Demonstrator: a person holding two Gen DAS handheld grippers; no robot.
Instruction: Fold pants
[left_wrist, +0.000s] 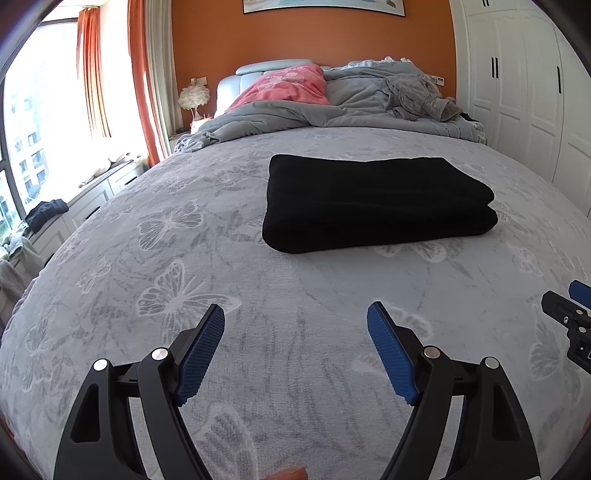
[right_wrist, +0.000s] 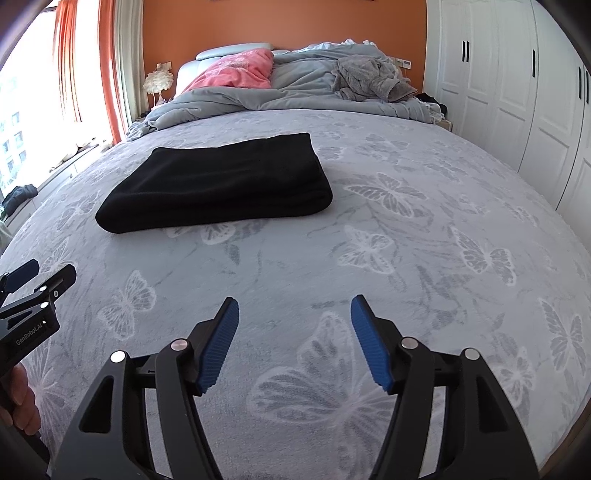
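Note:
The black pants (left_wrist: 373, 203) lie folded into a thick rectangle on the grey butterfly-print bed cover (left_wrist: 184, 280). They also show in the right wrist view (right_wrist: 221, 184), ahead and to the left. My left gripper (left_wrist: 295, 314) is open and empty, held above the cover well short of the pants. My right gripper (right_wrist: 294, 304) is open and empty too, nearer the foot of the bed and to the right of the pants. Each gripper shows at the edge of the other's view: the right one (left_wrist: 569, 317) and the left one (right_wrist: 33, 288).
A rumpled grey duvet (left_wrist: 295, 114), a pink pillow (left_wrist: 291, 88) and a grey garment (left_wrist: 417, 96) lie at the head of the bed. White wardrobes (right_wrist: 517, 92) stand along the right. A window with orange curtains (left_wrist: 92, 74) and a low cabinet (left_wrist: 96, 195) are on the left.

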